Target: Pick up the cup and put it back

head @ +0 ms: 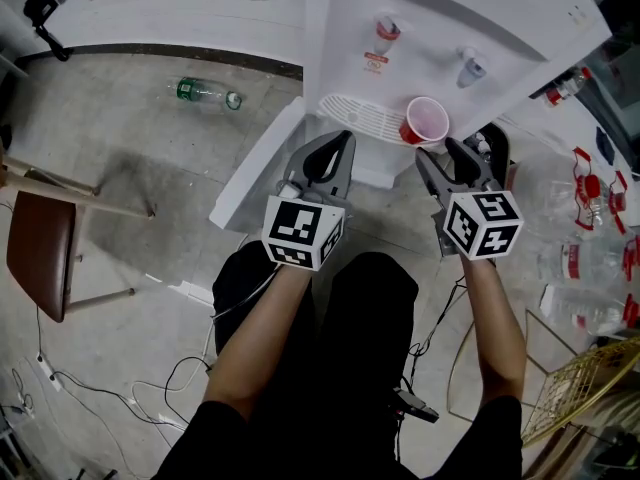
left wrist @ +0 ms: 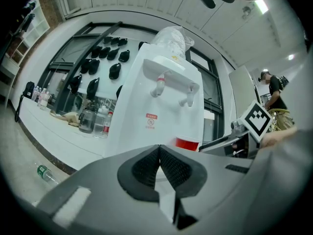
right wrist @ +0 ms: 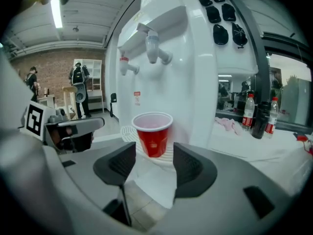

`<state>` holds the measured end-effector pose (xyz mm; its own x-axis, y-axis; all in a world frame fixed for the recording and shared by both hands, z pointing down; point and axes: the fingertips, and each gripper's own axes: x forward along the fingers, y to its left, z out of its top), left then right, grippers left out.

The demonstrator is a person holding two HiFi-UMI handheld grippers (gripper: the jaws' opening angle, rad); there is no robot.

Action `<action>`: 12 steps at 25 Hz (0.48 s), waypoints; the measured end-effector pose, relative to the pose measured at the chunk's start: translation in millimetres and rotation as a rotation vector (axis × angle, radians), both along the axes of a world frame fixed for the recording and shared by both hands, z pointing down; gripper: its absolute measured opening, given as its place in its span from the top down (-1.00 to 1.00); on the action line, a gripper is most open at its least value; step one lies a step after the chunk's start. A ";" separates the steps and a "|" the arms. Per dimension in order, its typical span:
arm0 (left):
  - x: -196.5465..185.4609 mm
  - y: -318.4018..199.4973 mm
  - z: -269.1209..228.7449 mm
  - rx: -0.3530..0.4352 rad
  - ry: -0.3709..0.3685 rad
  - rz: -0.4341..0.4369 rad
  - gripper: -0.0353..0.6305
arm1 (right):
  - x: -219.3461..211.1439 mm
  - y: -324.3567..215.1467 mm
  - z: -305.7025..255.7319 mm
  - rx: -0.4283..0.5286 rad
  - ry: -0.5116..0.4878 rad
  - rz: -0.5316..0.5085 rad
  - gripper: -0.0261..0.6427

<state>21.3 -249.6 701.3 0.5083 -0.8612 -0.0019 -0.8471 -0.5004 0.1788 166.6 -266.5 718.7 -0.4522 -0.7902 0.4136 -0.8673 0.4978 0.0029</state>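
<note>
A red plastic cup (head: 425, 121) stands upright on the white drip tray (head: 360, 116) of a water dispenser (head: 450, 28), below its taps. My right gripper (head: 437, 150) sits just short of the cup, open, with the cup (right wrist: 153, 133) centred beyond its fingertips and touching neither pad. In the right gripper view the gap of the right gripper (right wrist: 154, 163) holds nothing. To the left, my left gripper (head: 340, 150) points at the tray with its jaws together. In the left gripper view the left gripper (left wrist: 160, 151) is shut on nothing, and the cup (left wrist: 187, 144) peeks out behind it.
A green bottle (head: 205, 93) lies on the concrete floor at the left, and a brown chair (head: 40, 253) stands further left. Cables (head: 150, 388) trail on the floor near my legs. Several plastic bottles (head: 590, 258) and a wire basket (head: 585, 388) crowd the right side.
</note>
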 end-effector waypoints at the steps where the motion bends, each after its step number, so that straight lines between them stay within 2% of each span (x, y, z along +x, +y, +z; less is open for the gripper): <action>1: -0.3 0.3 0.0 0.003 -0.004 -0.001 0.88 | 1.3 4.0 2.9 0.000 -0.021 0.016 0.28; 4: -1.9 0.0 2.1 0.002 -0.008 -0.002 0.87 | 5.4 18.0 25.7 -0.045 -0.075 0.074 0.48; 6: -4.2 -1.0 4.1 -0.015 0.016 -0.005 0.87 | 5.8 27.3 46.1 -0.100 -0.104 0.101 0.55; 9: -3.7 1.9 3.6 -0.044 0.061 0.004 0.87 | 5.2 37.0 68.3 -0.155 -0.135 0.138 0.77; 12: 0.0 16.7 3.4 -0.079 0.067 0.026 0.87 | 4.1 47.1 78.5 -0.211 -0.155 0.183 0.89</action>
